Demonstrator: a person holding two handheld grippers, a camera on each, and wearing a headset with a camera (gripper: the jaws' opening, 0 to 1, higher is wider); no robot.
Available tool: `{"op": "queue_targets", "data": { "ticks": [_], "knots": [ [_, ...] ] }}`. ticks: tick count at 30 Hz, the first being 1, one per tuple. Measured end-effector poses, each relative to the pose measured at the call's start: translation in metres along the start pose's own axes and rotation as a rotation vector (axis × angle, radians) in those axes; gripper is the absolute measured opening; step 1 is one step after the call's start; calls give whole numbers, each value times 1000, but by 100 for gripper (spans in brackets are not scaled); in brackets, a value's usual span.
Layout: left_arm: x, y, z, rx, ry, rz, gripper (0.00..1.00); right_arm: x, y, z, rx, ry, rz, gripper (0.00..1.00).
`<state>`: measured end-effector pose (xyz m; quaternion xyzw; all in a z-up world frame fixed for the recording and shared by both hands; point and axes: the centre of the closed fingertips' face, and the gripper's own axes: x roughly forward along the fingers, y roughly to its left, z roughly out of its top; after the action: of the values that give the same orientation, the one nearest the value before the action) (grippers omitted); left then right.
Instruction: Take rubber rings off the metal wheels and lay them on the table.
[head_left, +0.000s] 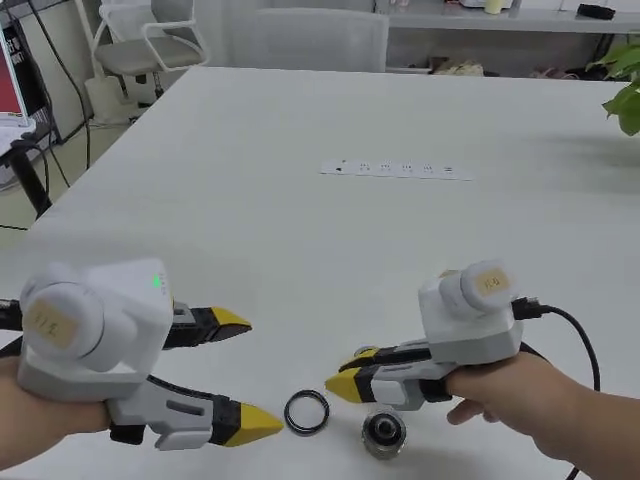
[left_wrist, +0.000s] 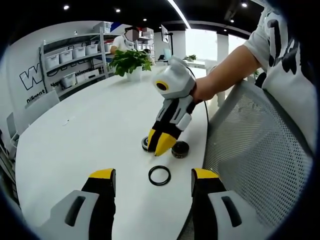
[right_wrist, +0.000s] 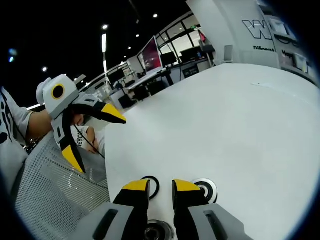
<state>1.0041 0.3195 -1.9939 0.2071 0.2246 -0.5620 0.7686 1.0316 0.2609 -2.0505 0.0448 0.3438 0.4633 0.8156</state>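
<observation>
A loose black rubber ring (head_left: 306, 412) (left_wrist: 159, 175) lies flat on the white table (head_left: 300, 230), between the two grippers. My left gripper (head_left: 246, 372) (left_wrist: 153, 175) is open and holds nothing, with the ring just beyond its yellow tips. My right gripper (head_left: 347, 384) (right_wrist: 161, 186) hovers low with its jaws nearly together and nothing between them. A metal wheel (head_left: 383, 432) (left_wrist: 180, 149) stands just under and beside it. A second wheel (left_wrist: 145, 144) (right_wrist: 207, 188) peeks out past the right gripper's tip. The ring (right_wrist: 151, 183) is partly hidden behind a right jaw.
A white power strip (head_left: 400, 168) lies mid-table, far from the work. A chair (head_left: 150, 40) stands past the far left corner and a plant (head_left: 625, 90) at the right edge. A grey mesh chair back (left_wrist: 250, 150) is close to the table's near edge.
</observation>
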Motion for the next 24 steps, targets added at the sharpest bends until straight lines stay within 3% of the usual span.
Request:
{"op": "queue_targets", "data": {
  "ticks": [9,17,24],
  "knots": [
    [6,7,7,-9,-4,-3,58,-23,-23,21,34,-82,-55,16],
    [15,18,16,-23,-19,-5,57,-47,-43,24,58,-120,-107,17],
    [23,24,28,-12,-32,-12,57,-57,-53,24,78,-143,-139,17]
  ]
}}
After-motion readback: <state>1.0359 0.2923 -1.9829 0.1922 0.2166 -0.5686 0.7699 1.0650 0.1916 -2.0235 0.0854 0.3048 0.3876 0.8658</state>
